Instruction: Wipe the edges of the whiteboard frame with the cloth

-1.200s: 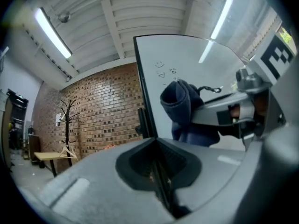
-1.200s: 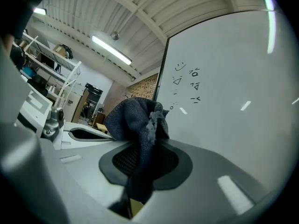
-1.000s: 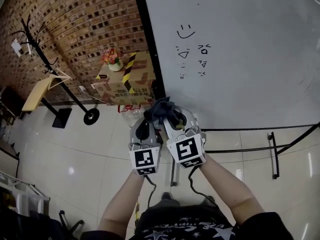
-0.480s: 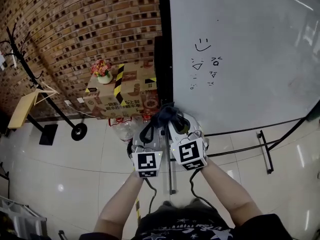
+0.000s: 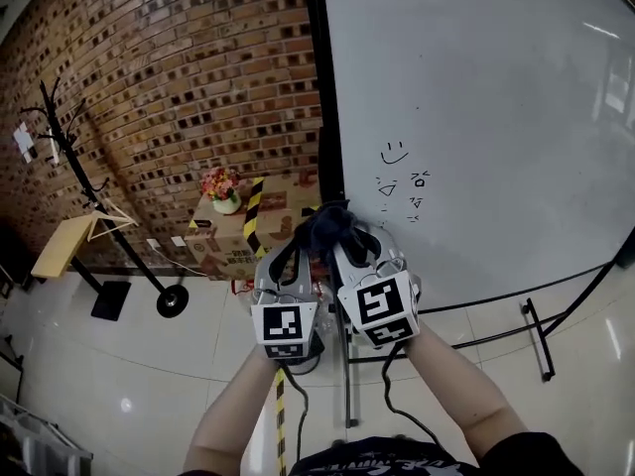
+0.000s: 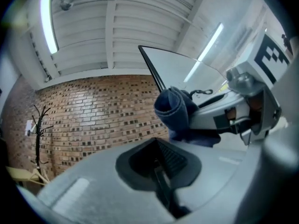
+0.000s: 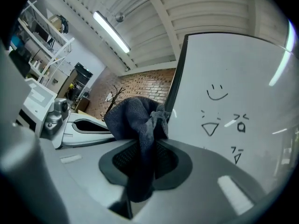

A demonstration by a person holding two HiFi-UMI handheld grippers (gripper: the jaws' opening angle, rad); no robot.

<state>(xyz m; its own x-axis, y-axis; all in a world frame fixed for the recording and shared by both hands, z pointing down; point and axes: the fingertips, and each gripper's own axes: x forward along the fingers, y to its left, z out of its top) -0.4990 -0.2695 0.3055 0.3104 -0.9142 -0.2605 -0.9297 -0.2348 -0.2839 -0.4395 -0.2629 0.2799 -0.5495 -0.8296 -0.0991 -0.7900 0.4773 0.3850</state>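
In the center of the frame, the right tool [image 5: 340, 238] pinches a bunched dark blue cloth [image 5: 327, 226] by the whiteboard's black left frame edge [image 5: 322, 87], with the left tool [image 5: 288, 254] closed and empty beside it; wiping looks barely begun, with most edges left.

The cloth [image 5: 323, 224] (dark, bunched) sits at the tip of the right gripper [image 5: 347, 234], by the whiteboard frame [image 5: 319, 87].

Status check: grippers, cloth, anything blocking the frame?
Grippers: left gripper shut, empty; right gripper shut on cloth. Cloth by left edge of whiteboard frame, contact unclear. Nothing between them.
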